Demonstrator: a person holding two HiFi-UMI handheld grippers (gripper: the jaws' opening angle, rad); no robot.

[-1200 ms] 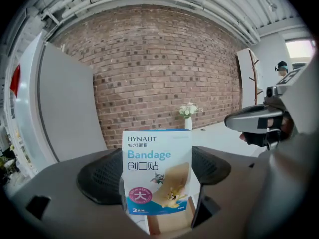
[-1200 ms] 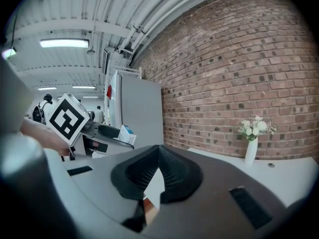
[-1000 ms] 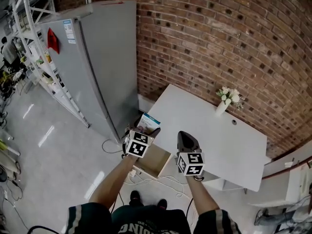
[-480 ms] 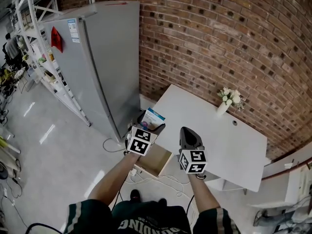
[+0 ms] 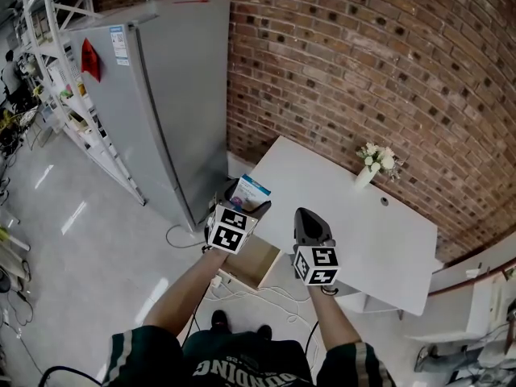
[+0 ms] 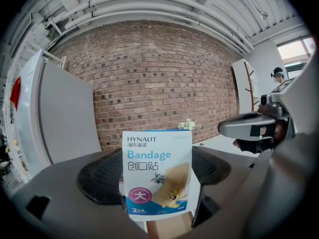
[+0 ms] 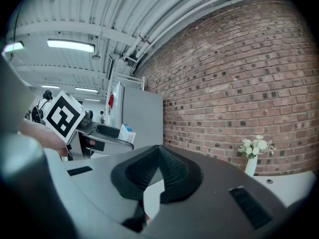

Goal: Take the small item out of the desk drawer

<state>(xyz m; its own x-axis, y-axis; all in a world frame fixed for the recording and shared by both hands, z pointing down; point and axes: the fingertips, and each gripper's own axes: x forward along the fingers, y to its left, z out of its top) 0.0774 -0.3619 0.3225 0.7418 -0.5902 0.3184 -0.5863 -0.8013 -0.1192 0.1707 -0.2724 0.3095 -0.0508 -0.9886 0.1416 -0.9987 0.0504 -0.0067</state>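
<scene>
- The left gripper [image 5: 239,210] is clamped on a bandage box [image 6: 157,171], a flat blue-and-white pack printed "HYNAUT Bandage". It stands upright between the two pads, label toward the gripper's camera.
- Over the last second the box has risen a little further above the desk drawer [image 5: 253,264]. It now hangs clear above the drawer's back end, touching nothing but the jaws.
- The drawer itself has not moved: it is pulled out, and the part of its wooden floor that shows is bare. The left gripper's marker cube hides the corner nearest it.
- The right gripper [image 5: 310,219] has drifted up by about as much. It sits just to the right of the drawer, its jaws pressed together with nothing between them.
- My reading is that the removal is done, since the item is out and securely pinched.
- What seems left is to put the box down somewhere. The white desk [image 5: 363,240] that the drawer belongs to has free top beyond the drawer, well short of the flower vase [image 5: 369,168].
- The grip takes only the lower part of a thin carton, so it could pivot if swung fast. A slow carry looks wise.
- The idle right gripper is well placed to push the drawer shut, if that is wanted.
</scene>
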